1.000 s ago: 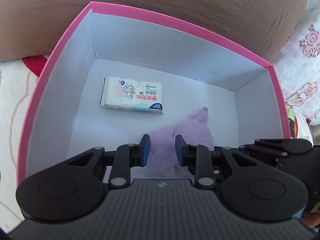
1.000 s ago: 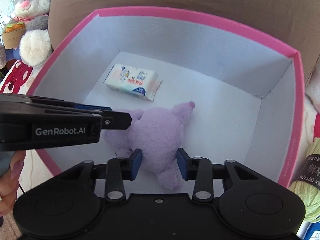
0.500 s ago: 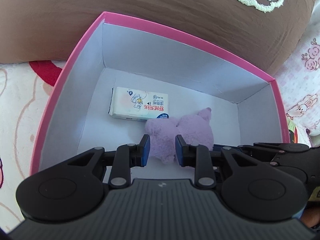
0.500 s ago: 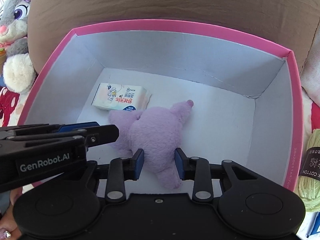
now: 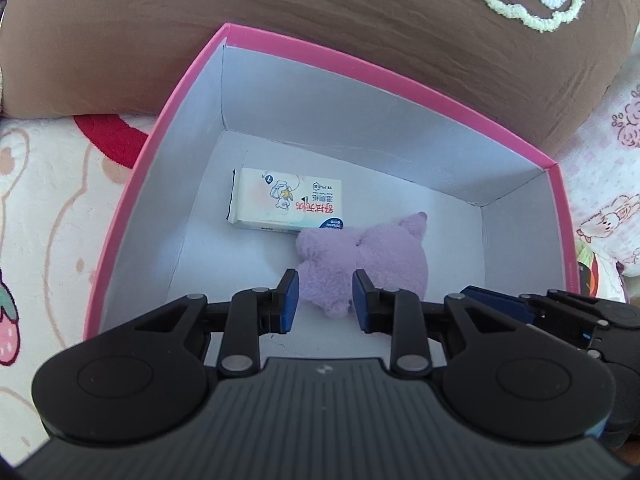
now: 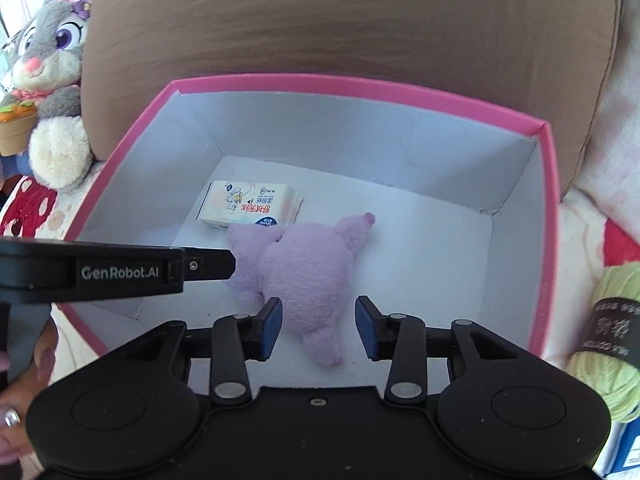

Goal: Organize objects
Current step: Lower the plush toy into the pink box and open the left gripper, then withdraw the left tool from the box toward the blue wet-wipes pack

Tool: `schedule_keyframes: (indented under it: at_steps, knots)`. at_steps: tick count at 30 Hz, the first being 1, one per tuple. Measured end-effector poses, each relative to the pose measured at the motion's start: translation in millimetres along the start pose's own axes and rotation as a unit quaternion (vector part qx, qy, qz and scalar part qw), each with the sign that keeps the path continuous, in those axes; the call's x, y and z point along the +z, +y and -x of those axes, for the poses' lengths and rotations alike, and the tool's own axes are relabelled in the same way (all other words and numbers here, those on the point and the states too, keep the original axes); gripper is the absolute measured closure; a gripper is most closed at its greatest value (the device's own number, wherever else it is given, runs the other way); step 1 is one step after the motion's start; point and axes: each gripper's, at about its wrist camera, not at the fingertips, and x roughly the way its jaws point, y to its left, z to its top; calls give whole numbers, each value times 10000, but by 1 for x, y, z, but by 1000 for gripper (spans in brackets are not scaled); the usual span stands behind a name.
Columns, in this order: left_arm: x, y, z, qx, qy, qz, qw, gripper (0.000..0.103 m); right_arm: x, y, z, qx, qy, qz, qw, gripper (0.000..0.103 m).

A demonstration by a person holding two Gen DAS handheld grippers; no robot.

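A fuzzy lilac plush toy (image 6: 304,264) lies on the smooth white floor of the pink-rimmed cardboard box (image 6: 540,216), below the right claw (image 6: 319,325), whose jaws have just been opening, empty; the left claw (image 5: 322,301) is narrow, empty

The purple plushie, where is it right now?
In both wrist views the purple plushie lies on the floor of the pink box, near its middle, touching the near edge of the tissue pack behind it.

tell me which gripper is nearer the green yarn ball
Right. The right gripper hangs over the pink box beside the green yarn ball; the left gripper is across the box, farther away.
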Motion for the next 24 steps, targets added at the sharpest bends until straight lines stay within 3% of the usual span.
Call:
schedule_keyframes:
  at_steps: [5, 9, 14, 18, 21, 24]
  knots:
    - [1, -6, 20, 23, -72, -48, 10000, 73, -4, -5, 22, 93, -136, -98, 9998, 56]
    - [-2, -6, 46, -246, -138, 61, 9996, 73, -9, -4, 36, 78, -234, 8, 9997, 55]
    - [-8, -9, 75, -261, -222, 69, 9994, 72, -16, -1, 59, 161, -368, 164, 9991, 55]
    - [-16, -16, 92, -125, -267, -47, 9996, 72, -23, 3, 80, 238, -458, 297, 9982, 54]
    - [-24, -26, 106, 203, -439, -290, 9984, 68, -28, 6, 95, 313, -539, 377, 9973, 54]
    - [-30, -31, 119, 140, -446, -366, 9982, 66, -34, 7, 111, 390, -639, 462, 9961, 54]
